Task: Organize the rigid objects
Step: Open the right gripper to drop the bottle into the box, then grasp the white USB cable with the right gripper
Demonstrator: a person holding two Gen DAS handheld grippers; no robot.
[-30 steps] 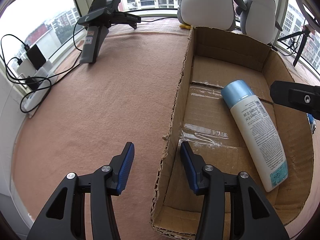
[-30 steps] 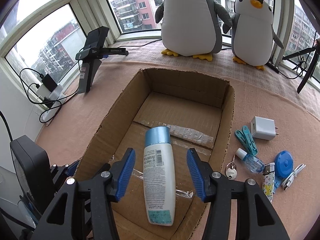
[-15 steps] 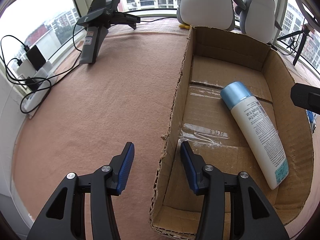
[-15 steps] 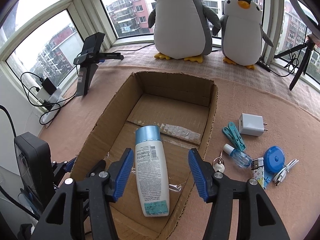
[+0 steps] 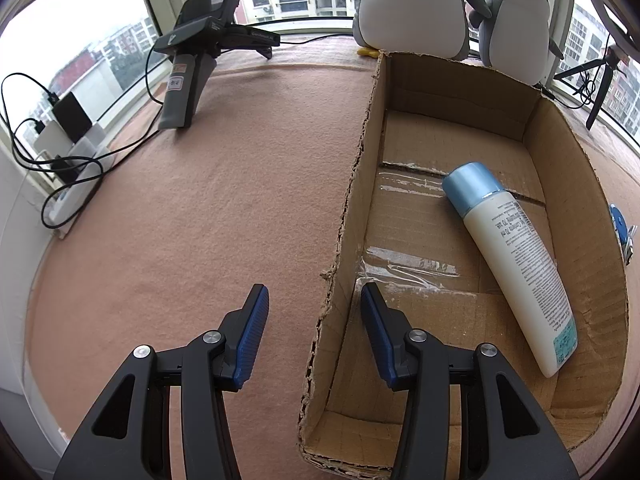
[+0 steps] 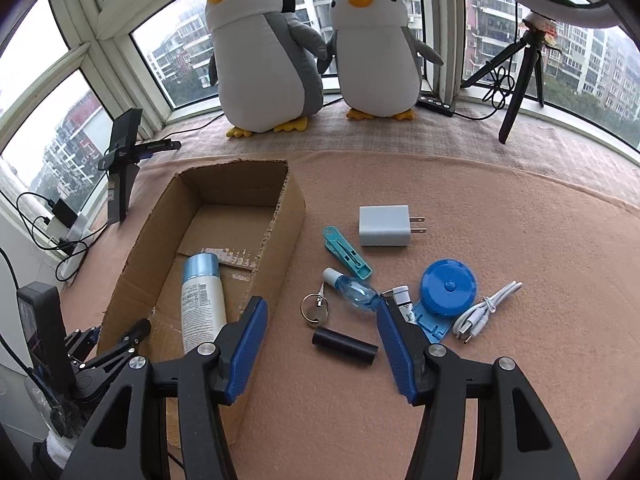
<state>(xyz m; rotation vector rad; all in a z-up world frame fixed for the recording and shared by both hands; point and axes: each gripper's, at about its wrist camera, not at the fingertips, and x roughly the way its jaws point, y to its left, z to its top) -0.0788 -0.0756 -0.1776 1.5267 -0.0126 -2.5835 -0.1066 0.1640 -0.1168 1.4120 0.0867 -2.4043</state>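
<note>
An open cardboard box (image 5: 568, 152) (image 6: 288, 216) holds a white bottle with a blue cap (image 5: 516, 256) (image 6: 200, 300), lying flat. My left gripper (image 5: 314, 300) is open, its fingers straddling the box's left wall near the front corner. My right gripper (image 6: 322, 312) is open and empty, hovering to the right of the box above loose items: a black cylinder (image 6: 344, 347), a key ring (image 6: 315, 310), a small clear blue bottle (image 6: 354, 290), a teal clip (image 6: 346, 258), a white charger (image 6: 386, 226), a blue round tape measure (image 6: 448, 288), a lighter (image 6: 402, 300) and a white cable (image 6: 486, 312).
Two plush penguins (image 6: 264, 64) (image 6: 374, 52) stand at the window behind the box. A black device on a stand (image 5: 196, 60) and a power strip with cables (image 5: 68, 160) sit at the left. A tripod (image 6: 520, 60) stands at the far right. Pink cloth (image 5: 200, 220) covers the table.
My right gripper has swung rightward, away from over the bottle in the box, and now hangs over the loose items. It has left the left wrist view. The left gripper stayed still.
</note>
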